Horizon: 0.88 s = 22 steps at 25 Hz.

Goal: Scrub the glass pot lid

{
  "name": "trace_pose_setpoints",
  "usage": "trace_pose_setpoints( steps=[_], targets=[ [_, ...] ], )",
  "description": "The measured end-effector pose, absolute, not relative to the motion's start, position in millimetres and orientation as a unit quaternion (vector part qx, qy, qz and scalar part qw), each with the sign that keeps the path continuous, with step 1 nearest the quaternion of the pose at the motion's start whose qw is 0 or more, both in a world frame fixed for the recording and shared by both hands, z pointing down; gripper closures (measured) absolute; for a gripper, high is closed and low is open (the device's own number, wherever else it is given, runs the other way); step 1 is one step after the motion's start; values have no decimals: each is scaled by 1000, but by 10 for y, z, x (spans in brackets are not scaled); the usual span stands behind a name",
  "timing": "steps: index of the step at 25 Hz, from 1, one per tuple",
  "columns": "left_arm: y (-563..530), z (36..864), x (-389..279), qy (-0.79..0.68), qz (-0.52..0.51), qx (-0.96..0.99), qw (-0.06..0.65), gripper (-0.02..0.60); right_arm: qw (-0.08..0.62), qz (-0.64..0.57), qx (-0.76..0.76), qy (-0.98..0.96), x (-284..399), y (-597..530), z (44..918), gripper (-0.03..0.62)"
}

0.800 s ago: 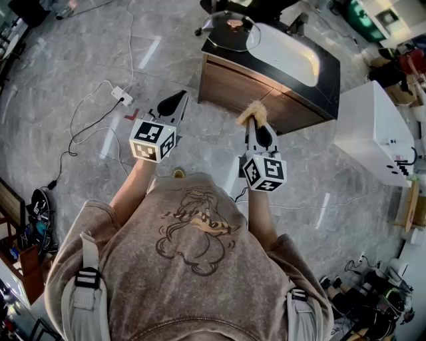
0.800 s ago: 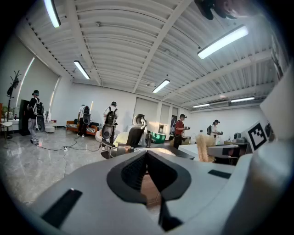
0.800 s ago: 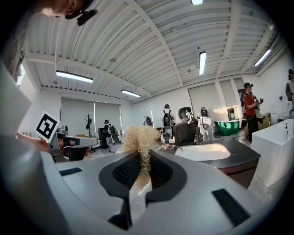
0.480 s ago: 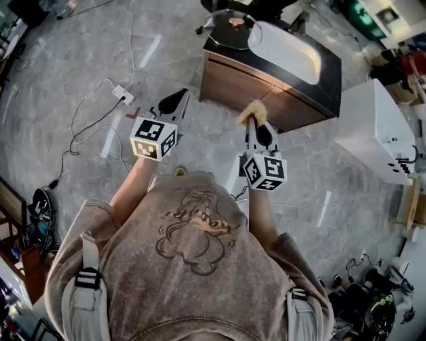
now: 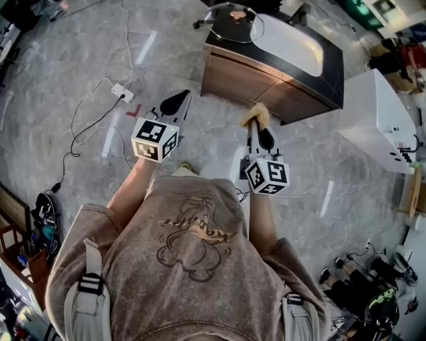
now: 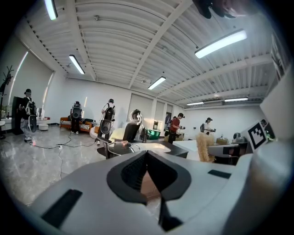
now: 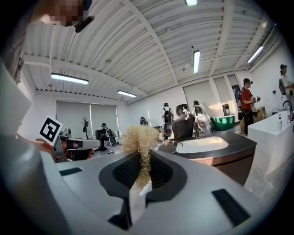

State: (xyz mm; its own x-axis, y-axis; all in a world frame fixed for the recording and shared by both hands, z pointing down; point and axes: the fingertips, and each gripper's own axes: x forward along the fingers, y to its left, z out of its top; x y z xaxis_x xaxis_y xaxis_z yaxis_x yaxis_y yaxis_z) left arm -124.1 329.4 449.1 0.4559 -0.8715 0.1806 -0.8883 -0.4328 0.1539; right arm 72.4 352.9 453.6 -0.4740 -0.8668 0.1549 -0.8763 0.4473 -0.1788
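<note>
Lid (image 5: 233, 13) sits on the counter (image 5: 333, 73) beside the sink (image 5: 289, 43), well ahead of the 2 claws. The left claw (image 5: 174, 101) is closed and empty; the right claw (image 5: 255, 125) pinches a scrubber (image 5: 255, 113) (tan, probably loofah).

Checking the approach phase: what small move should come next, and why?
Probably carry the right gripper forward toward the glass pot lid. Its jaws are shut on the fibrous scrubber, but the lid lies on the countertop well ahead, untouched; the left gripper is shut and empty.
</note>
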Motion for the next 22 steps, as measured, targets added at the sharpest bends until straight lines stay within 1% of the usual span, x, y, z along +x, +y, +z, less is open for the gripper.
trace_pose_setpoints(
  steps=[10,22],
  targets=[
    [3113,4533,-1268,-502,36,857,113,565,23,115,538,-835,728,3428,4591,553],
    [2455,4641,-1201,-493,41,862,109,565,23,116,529,-840,643,2645,4712,552]
  ],
)
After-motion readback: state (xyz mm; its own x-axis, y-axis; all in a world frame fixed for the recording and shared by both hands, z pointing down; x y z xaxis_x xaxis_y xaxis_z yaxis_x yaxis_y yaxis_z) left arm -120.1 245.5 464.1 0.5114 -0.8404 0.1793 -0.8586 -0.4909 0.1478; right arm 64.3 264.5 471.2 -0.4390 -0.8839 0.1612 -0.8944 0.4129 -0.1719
